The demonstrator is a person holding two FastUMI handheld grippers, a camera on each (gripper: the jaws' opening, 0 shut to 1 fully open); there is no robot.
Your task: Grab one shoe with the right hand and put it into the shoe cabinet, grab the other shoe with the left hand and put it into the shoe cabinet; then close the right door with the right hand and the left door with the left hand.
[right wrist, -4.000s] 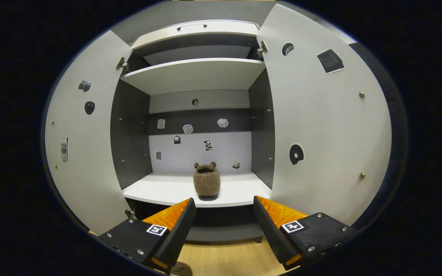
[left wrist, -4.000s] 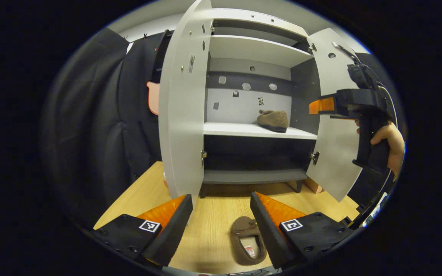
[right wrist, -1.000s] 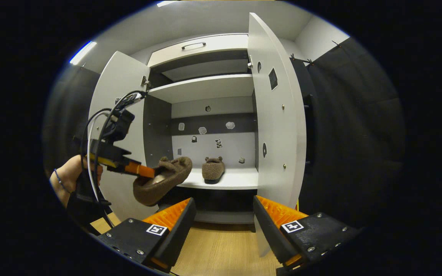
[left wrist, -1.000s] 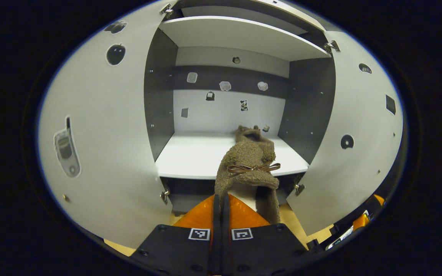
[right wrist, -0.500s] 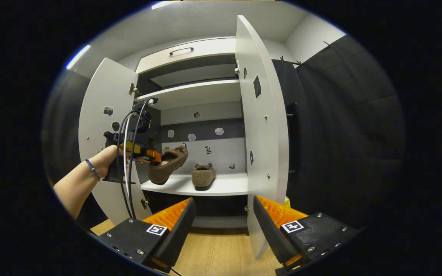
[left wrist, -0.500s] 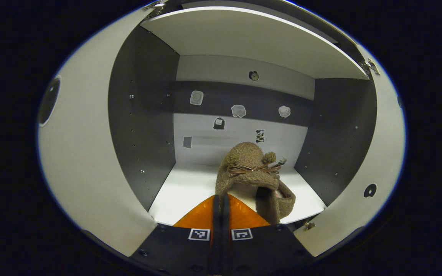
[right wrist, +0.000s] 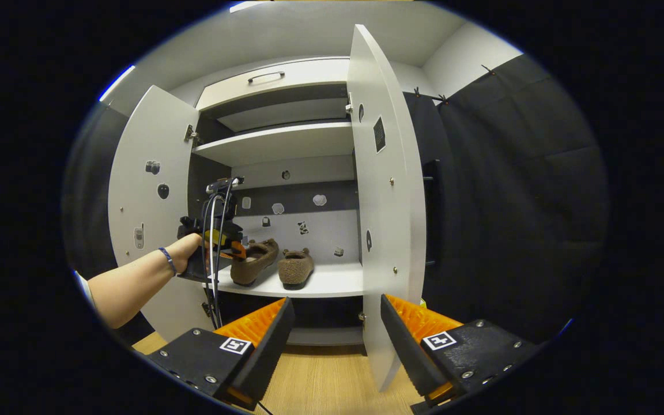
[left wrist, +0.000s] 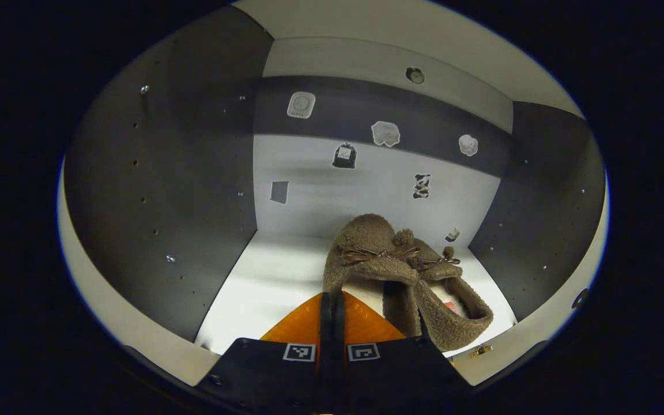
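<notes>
Two brown fuzzy slippers are in the shoe cabinet. In the left gripper view my left gripper (left wrist: 332, 297) is shut on the rim of one slipper (left wrist: 366, 262), inside the cabinet over the white middle shelf (left wrist: 263, 288). The other slipper (left wrist: 459, 323) lies right beside it, on its right. The right gripper view shows the held slipper (right wrist: 254, 262) low at the shelf (right wrist: 332, 282); whether it rests there I cannot tell. The second slipper (right wrist: 296, 268) lies next to it. My right gripper (right wrist: 335, 328) hangs open and empty in front of the cabinet.
Both cabinet doors stand open: the left door (right wrist: 147, 219) behind the person's forearm (right wrist: 130, 288), the right door (right wrist: 387, 230) edge-on just beyond my right fingers. A black cloth wall (right wrist: 510, 202) is to the right. The wooden floor (right wrist: 320, 386) lies below.
My left gripper has pushed deeper into the cabinet and lowered its slipper to the shelf, next to the other one. The right gripper has stayed open, drawing back slightly.
</notes>
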